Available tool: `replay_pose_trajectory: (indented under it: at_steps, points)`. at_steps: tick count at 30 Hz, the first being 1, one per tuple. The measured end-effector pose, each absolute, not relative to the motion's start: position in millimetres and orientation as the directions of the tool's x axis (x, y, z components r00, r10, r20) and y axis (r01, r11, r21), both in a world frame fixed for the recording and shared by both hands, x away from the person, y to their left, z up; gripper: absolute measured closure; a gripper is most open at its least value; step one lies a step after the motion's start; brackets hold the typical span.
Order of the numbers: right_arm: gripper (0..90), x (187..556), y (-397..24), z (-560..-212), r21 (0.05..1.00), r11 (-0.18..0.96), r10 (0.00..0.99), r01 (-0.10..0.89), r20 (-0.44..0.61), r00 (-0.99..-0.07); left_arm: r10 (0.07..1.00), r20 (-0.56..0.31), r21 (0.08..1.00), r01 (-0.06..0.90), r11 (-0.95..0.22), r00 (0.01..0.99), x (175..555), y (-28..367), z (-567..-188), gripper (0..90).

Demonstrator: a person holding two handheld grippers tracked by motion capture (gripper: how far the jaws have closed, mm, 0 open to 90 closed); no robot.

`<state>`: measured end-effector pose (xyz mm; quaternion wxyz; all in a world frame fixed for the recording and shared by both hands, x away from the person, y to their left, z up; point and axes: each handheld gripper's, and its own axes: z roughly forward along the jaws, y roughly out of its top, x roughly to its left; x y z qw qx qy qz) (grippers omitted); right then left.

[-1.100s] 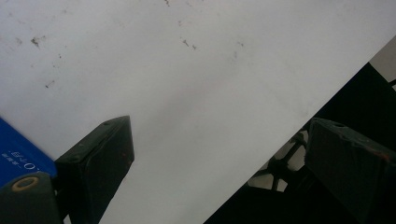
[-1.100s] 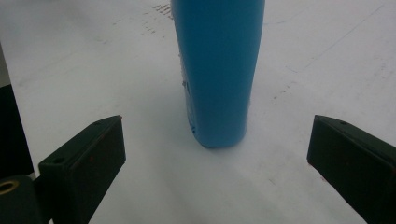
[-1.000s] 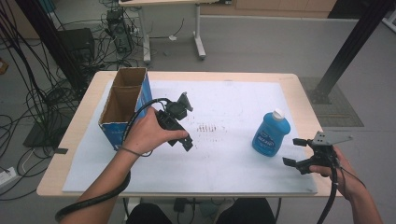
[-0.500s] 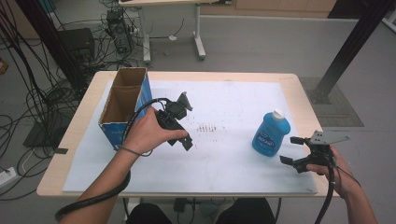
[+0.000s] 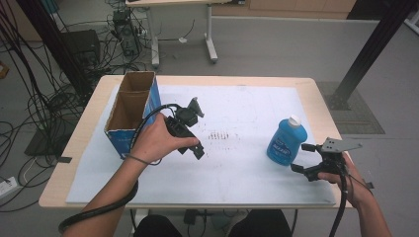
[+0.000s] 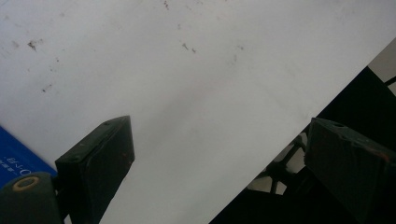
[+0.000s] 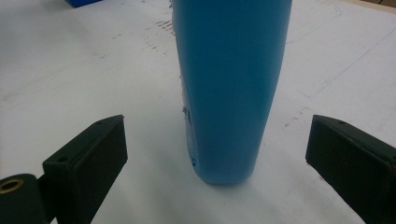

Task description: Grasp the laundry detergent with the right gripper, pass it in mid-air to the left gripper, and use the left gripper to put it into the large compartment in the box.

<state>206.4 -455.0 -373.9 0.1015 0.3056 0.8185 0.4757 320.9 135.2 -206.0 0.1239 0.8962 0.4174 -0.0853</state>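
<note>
High view: a pale wooden table covered by a white paper sheet fills the middle of the frame. At the right centre stands an upright blue plastic bottle with a white cap. Just below and to its right, at the lower right of the frame, the right gripper is held in the person's right hand, its jaws spread wide and pointing at the bottle without touching it; the grey three-cornered plate sits on top of it.

Left of centre, the left gripper lies in the person's left hand, which covers much of its body. Beside that hand, at the centre left, stands an open-topped cardboard box with blue outer walls; its inside is in shadow and its contents cannot be made out.

Right gripper view: the bottle rises between the two parted jaws, near the middle of the frame, apart from both; its top is cut off by the upper edge, and the small print low on its side is unreadable.

Left gripper view: the jaws stand wide apart over the bare sheet, holding nothing. A blue corner of the box is cut off at the lower left. The dark area at the lower right is too dim to identify.
</note>
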Motion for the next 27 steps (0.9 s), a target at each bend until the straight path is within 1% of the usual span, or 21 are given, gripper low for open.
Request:
replay_pose_trajectory:
  at_steps: [27]
  points:
    - [4.9,221.9,-437.2,-386.2,0.855,0.336,0.589,0.395,0.137,-0.797,0.726,-0.261,0.154,0.770,-0.619,0.636,321.0,139.0,-209.7,8.9]
